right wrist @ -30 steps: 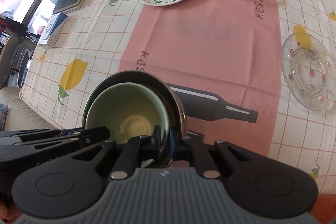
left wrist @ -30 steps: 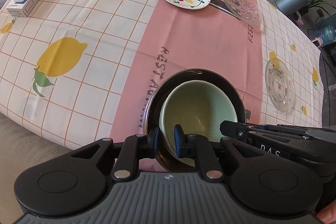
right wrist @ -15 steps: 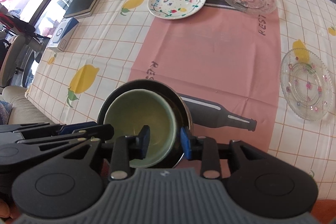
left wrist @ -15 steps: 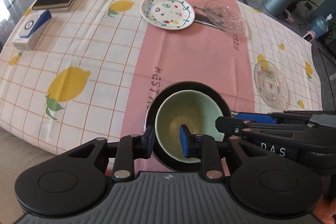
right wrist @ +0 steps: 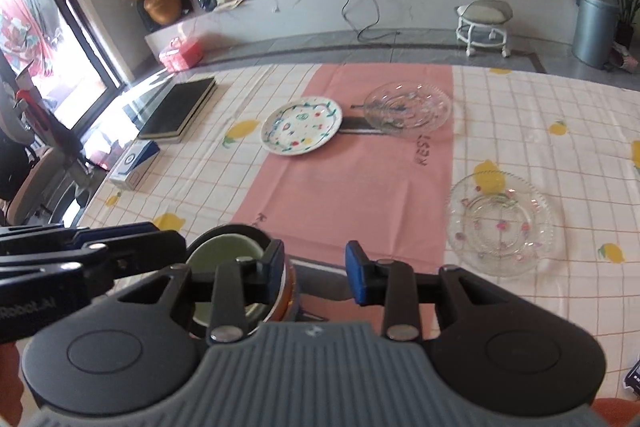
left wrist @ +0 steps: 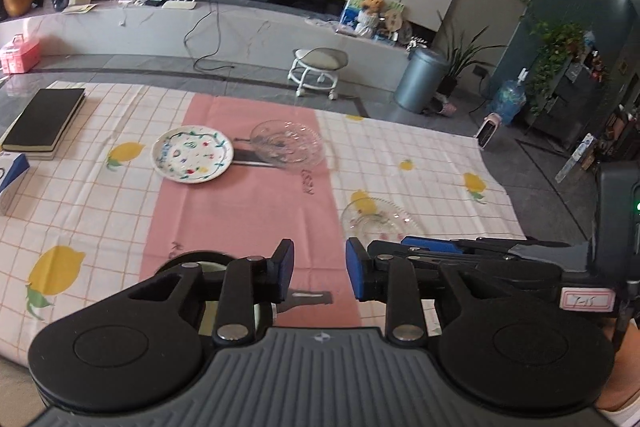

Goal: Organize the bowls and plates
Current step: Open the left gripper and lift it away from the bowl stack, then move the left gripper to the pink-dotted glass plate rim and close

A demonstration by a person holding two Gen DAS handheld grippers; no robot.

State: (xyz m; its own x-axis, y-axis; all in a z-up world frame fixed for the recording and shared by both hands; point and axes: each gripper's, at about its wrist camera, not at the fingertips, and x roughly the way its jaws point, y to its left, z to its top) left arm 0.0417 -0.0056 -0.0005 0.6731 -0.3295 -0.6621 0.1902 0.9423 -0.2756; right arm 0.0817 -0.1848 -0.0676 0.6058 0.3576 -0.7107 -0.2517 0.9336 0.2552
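Both my tongs — left [left wrist: 319,269] opening, right [right wrist: 315,267] released — grip nothing, the pale green ceramic bowl [right wrist: 224,255] nested in the dark round bowl [right wrist: 240,229] to save table space.

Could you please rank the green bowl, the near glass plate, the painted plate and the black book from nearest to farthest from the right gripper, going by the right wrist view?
From the right gripper, whose open jaws hold nothing:
1. Green bowl, just left of its fingers, nested in a dark bowl.
2. Near glass plate, to the right.
3. Painted plate, ahead, mid-table.
4. Black book, far left edge.
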